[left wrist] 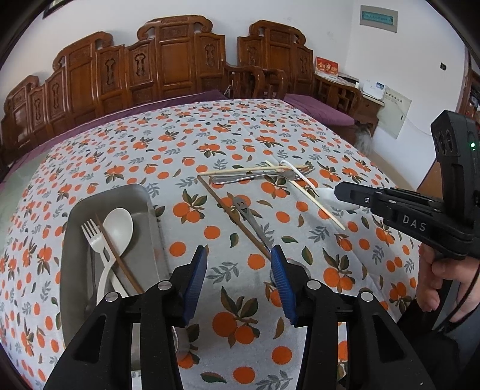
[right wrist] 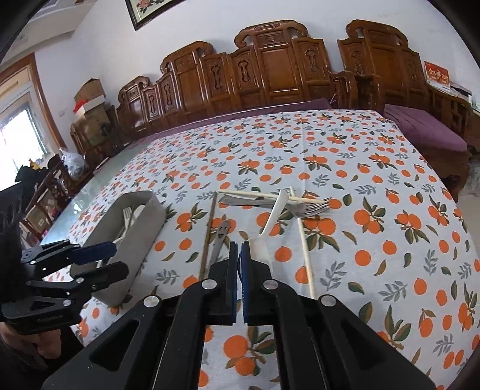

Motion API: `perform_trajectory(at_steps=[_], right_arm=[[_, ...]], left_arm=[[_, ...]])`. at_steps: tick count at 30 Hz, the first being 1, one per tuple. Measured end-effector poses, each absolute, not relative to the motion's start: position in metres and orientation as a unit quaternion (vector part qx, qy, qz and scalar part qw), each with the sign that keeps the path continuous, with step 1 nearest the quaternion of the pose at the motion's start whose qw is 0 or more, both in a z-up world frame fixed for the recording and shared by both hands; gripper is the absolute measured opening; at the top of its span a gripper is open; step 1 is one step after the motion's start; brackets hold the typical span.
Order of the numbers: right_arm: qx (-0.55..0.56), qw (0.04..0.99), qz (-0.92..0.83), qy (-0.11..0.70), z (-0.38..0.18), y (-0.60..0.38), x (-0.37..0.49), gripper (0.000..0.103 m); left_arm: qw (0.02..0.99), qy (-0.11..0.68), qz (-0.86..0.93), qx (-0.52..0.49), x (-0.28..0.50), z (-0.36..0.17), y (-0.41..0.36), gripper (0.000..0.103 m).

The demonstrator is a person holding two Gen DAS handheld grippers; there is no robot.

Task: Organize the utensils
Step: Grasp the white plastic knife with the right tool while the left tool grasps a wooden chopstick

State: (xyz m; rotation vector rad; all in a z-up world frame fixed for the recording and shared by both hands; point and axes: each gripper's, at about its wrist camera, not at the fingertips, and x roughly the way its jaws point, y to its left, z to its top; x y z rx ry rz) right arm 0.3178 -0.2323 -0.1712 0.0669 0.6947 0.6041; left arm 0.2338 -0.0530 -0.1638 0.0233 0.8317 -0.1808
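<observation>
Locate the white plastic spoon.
The white plastic spoon sits mid-table in the right wrist view, its bowl end clamped by the right gripper, handle resting over the metal forks.

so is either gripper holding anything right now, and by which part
The right gripper is shut on the white plastic spoon, pinching its bowl end. The left gripper is open and holds nothing.

White walls (right wrist: 195, 27). Carved wooden bench backs (left wrist: 177, 57) are lined along the far wall, with purple cushions (right wrist: 426, 132) laid on the seats. A framed picture (right wrist: 150, 9) is hung high on the wall. Cardboard boxes (right wrist: 90, 96) are stacked in the corner. Daylight is admitted through a window (right wrist: 18, 135) beside them. A red calendar (left wrist: 326, 66) is propped near the bench end.
</observation>
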Motion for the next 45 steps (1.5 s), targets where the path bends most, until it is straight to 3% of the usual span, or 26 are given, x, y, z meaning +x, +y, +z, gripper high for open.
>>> perform_trajectory(at_steps=[14,17,29,32,45], right_arm=[[0.047,0.896,0.281,0.339,-0.175,-0.245,0.333,0.003],[0.047,0.896,0.281,0.34,-0.175,-0.245,0.333,0.003],[0.044,0.894,0.287,0.341,-0.177,-0.237,0.334,0.003],[0.038,0.893,0.292,0.341,-0.177,-0.232,0.333,0.003],[0.028,0.888,0.303,0.344,-0.178,-0.222,0.327,0.004]], left_arm=[[0.889,0.448,-0.092,0.031,0.28,-0.185,-0.083,0.041],[0.881,0.463,-0.095,0.031,0.291,-0.197,-0.092,0.027],[0.864,0.498,-0.065,0.019,0.315,-0.226,-0.085,0.024],[0.86,0.505,-0.069,0.014,0.313,-0.226,-0.082,0.014],[0.852,0.521,-0.059,-0.007,0.3,-0.229,-0.065,0.006]])
